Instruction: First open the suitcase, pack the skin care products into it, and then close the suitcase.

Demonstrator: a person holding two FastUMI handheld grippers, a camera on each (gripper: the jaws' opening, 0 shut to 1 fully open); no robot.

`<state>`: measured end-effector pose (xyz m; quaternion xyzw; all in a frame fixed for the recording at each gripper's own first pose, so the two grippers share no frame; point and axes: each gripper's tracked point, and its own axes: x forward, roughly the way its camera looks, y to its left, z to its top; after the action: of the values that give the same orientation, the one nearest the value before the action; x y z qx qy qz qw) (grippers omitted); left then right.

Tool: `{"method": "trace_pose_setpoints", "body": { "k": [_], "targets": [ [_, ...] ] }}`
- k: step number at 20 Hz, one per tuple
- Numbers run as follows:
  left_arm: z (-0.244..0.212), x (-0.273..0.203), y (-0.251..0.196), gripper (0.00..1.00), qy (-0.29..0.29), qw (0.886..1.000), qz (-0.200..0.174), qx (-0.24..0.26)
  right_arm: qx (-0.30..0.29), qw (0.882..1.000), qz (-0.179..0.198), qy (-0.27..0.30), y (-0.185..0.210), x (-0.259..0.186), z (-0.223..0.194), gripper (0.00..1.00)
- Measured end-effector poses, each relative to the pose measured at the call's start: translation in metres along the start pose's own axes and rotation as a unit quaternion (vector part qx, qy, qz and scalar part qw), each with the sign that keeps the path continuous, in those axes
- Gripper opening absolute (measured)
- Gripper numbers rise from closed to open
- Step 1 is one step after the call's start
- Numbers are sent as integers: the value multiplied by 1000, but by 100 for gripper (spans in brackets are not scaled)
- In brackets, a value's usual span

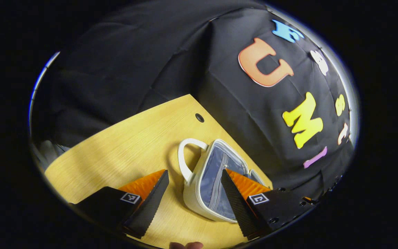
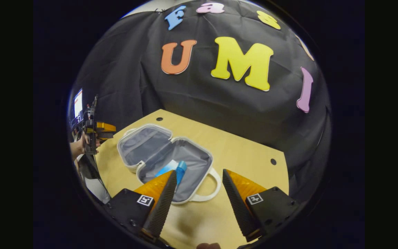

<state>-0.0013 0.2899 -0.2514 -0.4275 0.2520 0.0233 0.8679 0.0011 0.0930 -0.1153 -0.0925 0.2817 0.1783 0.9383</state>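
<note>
A small white suitcase (image 2: 171,154) with a grey lining lies open flat on the wooden table (image 2: 240,152). A blue skin care tube (image 2: 174,169) rests inside its nearer half. My right gripper (image 2: 199,180) hovers open just in front of that half's white handle (image 2: 209,193), with nothing between its fingers. In the left gripper view the suitcase (image 1: 212,180) sits close ahead with its zipped lining and its handle (image 1: 187,159) toward me. My left gripper (image 1: 193,178) is open above the case's handle side and holds nothing. It also appears far left in the right gripper view as the left gripper (image 2: 93,133), held by a hand.
The table's far edges meet the black cloth wall. Small round holes (image 2: 272,161) mark the table's corners. A lit screen (image 2: 78,103) stands beyond the table's left side. Bare wood (image 1: 123,145) lies left of the suitcase in the left gripper view.
</note>
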Motion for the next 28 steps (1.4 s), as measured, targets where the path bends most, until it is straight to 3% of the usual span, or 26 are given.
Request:
{"method": "trace_pose_setpoints", "body": {
  "k": [7,11,15,16,17,18,22,23,24,28],
  "targets": [
    [2,68,24,94,46,991,-36,-122,-19,999,-20,23,3,-1,-5,79],
    [3,89,18,81,46,982,-56,-173,-2,999,-30,23,-1,-1,-2,80],
    [-5,97,12,51,64,980,-53,-181,20,999,-36,23,-6,-3,-5,80],
    [-3,98,13,27,61,980,-47,-181,24,999,-37,22,-8,-4,-5,80],
    [4,94,10,18,54,980,-45,-185,28,999,-37,20,-9,-6,-5,80],
    [10,90,5,15,50,980,-44,-186,32,999,-36,17,-10,-8,-5,80],
    [35,70,-48,7,24,990,-51,-126,60,997,-39,-11,-18,-16,2,80],
    [41,64,-66,16,14,993,-55,-101,67,997,-43,-19,-21,-19,3,80],
    [47,59,-85,6,6,995,-57,-80,75,996,-50,-30,-25,-23,5,80],
    [47,34,-178,6,-19,998,-62,14,91,990,-76,-70,-43,-48,9,80]
  ]
}}
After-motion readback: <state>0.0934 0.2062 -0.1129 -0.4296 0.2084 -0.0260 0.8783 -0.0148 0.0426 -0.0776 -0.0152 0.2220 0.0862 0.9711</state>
